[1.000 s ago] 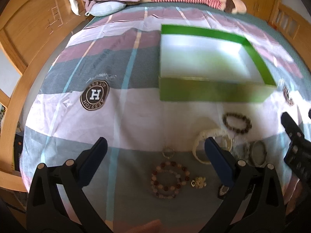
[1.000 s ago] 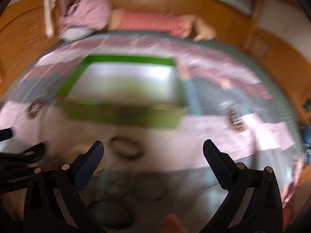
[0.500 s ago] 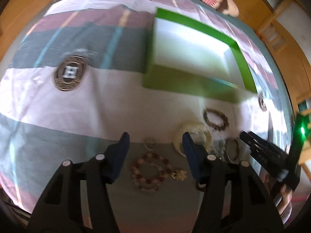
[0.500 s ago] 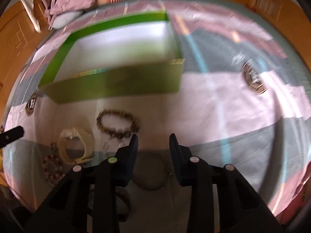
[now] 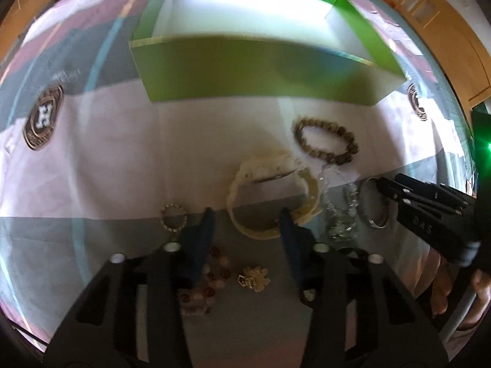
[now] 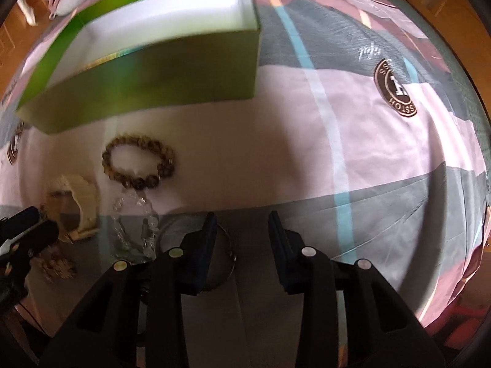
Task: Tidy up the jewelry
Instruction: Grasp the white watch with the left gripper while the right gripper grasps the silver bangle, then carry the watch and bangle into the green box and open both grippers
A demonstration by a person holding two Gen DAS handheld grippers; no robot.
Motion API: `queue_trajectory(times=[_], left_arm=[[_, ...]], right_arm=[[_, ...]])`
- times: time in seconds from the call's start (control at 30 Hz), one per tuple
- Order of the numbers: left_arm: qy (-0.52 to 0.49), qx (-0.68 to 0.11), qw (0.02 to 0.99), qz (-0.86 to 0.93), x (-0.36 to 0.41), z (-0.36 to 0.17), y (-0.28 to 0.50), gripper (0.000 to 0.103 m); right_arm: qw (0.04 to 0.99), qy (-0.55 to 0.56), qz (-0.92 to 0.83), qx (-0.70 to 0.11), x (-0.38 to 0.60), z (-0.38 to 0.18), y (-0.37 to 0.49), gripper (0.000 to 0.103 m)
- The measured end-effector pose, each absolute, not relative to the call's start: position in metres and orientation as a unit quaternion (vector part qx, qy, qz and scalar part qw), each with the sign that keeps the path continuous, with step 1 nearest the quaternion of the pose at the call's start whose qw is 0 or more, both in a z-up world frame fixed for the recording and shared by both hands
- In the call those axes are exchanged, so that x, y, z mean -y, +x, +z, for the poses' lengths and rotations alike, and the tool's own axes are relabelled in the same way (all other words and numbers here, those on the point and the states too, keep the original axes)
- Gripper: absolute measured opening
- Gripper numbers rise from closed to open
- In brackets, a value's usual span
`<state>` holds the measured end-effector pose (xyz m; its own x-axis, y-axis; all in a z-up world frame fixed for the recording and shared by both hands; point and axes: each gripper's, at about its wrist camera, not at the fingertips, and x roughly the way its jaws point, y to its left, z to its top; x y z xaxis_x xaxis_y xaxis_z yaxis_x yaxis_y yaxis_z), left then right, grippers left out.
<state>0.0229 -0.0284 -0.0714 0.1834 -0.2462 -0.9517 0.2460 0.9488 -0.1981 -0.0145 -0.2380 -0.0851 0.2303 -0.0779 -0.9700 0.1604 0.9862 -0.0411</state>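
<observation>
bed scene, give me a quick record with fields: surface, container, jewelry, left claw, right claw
surface: striped bedsheet
container: green box, open, white inside, nothing seen in it
jewelry: all on the sheet, none boxed; brown bead bracelet, cream watch, clear bead bracelet, metal bangle, pink bead bracelet, gold charm
left claw: partly open, jaws just been closing, over watch strap, nothing gripped
right claw: partly open, straddling bangle rim

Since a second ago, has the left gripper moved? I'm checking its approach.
Yes. The left gripper has come down toward the bedspread: the green box and cream bracelet loom larger. Its jaws have just been closing, with nothing between them.
</observation>
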Motion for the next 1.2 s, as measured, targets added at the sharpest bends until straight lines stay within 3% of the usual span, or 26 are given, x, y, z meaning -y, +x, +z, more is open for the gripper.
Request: queue_trajectory(times=[0.13,0.2,0.27,0.3,0.33,0.53,0.7,0.8,0.97,1.07,1.13,1.2], left_arm=[[-0.001,-0.628,0.766,-0.138,0.027,-0.085,0.031,0.023],[-0.005,-0.622,0.772,-0.131,0.025,-0.084,0.032,0.009],[-0.019,-0.619,0.775,-0.127,0.02,-0.083,0.035,0.008],[-0.027,-0.615,0.779,-0.122,0.017,-0.08,0.037,0.006],[-0.03,-0.611,0.782,-0.119,0.015,-0.078,0.038,0.006],[-0.052,-0.594,0.799,-0.086,-0.004,-0.067,0.042,0.007],[-0.056,-0.601,0.793,-0.077,-0.014,-0.073,0.05,0.008],[-0.056,-0.603,0.792,-0.078,-0.017,-0.073,0.05,0.009],[-0.044,-0.611,0.787,-0.076,-0.01,-0.081,0.053,0.011],[-0.037,-0.61,0.788,-0.075,-0.006,-0.082,0.054,0.011],[-0.036,-0.611,0.787,-0.074,-0.004,-0.083,0.055,0.011],[-0.036,-0.608,0.789,-0.073,-0.005,-0.082,0.054,0.007]], right_arm=[[0.786,0.011,-0.078,-0.614,0.232,-0.092,-0.015,0.037],[0.787,0.013,-0.077,-0.613,0.232,-0.092,-0.016,0.037],[0.79,0.021,-0.068,-0.609,0.235,-0.092,-0.016,0.027],[0.79,0.026,-0.063,-0.609,0.235,-0.091,-0.015,0.011],[0.791,0.028,-0.061,-0.608,0.235,-0.088,-0.017,0.006],[0.82,0.072,-0.046,-0.566,0.249,-0.063,-0.015,0.003],[0.811,0.067,-0.05,-0.578,0.255,-0.066,-0.007,0.006],[0.799,0.078,-0.054,-0.594,0.256,-0.071,-0.007,0.035],[0.798,0.049,-0.054,-0.599,0.239,-0.078,-0.006,0.036],[0.792,0.032,-0.053,-0.607,0.236,-0.088,-0.006,0.03],[0.796,0.024,-0.048,-0.602,0.233,-0.086,-0.006,0.005],[0.797,0.028,-0.039,-0.602,0.232,-0.086,-0.007,0.005]])
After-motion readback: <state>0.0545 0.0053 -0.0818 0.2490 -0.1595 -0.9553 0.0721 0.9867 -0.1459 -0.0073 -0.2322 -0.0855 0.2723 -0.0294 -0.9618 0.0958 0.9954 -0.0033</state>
